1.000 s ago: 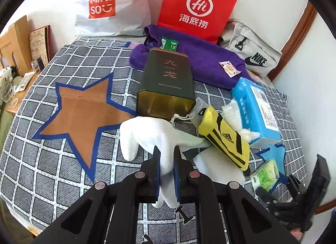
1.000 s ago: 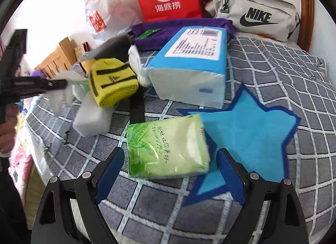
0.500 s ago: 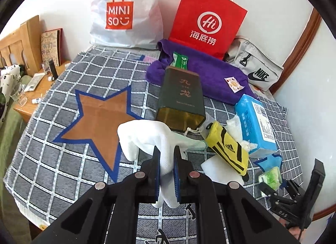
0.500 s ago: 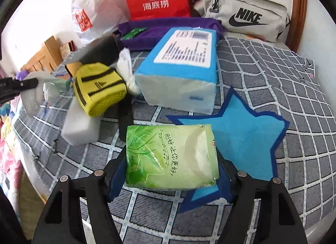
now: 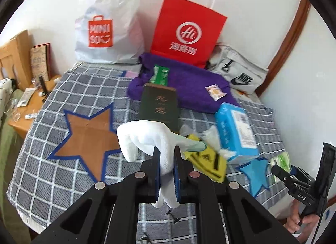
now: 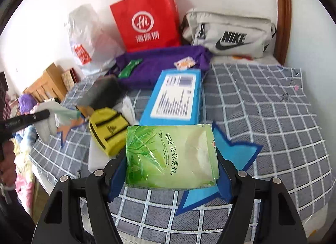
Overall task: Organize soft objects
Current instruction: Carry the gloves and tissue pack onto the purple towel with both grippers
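Currently, the left gripper (image 5: 166,168) has its jaws pinched on a white glove (image 5: 151,137), which hangs clear of the grey checked bedspread (image 5: 52,166) above the brown star patch (image 5: 90,137) and the dark green tin (image 5: 160,105). The right gripper (image 6: 171,177) has its jaws clamped on both sides of a green tissue pack (image 6: 170,155), held off the bedspread above the blue star patch (image 6: 233,153). Just behind lie a yellow pouch (image 6: 108,129) and a blue tissue pack (image 6: 176,99), with a purple towel (image 6: 159,61), a red paper bag (image 6: 147,19) and a grey Nike bag (image 6: 229,34) farther back.
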A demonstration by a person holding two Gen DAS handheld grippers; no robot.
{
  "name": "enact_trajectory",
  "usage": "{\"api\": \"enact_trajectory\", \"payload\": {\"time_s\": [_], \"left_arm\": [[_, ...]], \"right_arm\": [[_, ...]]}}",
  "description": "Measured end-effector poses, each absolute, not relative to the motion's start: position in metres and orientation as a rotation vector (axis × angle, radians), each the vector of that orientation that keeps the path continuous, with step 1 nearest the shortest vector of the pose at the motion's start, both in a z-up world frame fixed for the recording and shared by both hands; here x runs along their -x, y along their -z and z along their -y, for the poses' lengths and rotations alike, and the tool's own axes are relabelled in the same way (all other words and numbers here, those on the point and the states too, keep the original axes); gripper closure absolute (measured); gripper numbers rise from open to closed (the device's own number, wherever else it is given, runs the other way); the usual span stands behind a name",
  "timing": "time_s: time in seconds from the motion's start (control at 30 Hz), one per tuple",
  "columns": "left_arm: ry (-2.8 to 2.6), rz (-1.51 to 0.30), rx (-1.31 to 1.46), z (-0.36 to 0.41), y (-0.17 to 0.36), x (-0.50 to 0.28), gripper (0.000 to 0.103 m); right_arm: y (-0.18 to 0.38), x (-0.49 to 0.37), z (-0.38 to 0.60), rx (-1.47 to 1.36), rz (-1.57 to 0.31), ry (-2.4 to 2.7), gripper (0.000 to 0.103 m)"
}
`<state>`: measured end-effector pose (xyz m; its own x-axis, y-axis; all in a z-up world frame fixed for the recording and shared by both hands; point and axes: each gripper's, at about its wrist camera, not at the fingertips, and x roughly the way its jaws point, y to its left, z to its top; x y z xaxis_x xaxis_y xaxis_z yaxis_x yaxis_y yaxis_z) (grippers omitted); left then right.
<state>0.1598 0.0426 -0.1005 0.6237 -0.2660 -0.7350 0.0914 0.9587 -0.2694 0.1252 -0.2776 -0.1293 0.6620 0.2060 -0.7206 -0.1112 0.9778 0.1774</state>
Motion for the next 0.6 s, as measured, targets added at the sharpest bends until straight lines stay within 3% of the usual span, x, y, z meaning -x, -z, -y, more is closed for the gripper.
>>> {"api": "enact_trajectory", "payload": {"time_s": [0.6], "left_arm": [[0.255,-0.8,0.173,-0.021,0.048,-0.216,0.093]], "right_arm": [[0.059,-0.184,0.272,-0.102,-0.736,-0.156,0.031]]}}
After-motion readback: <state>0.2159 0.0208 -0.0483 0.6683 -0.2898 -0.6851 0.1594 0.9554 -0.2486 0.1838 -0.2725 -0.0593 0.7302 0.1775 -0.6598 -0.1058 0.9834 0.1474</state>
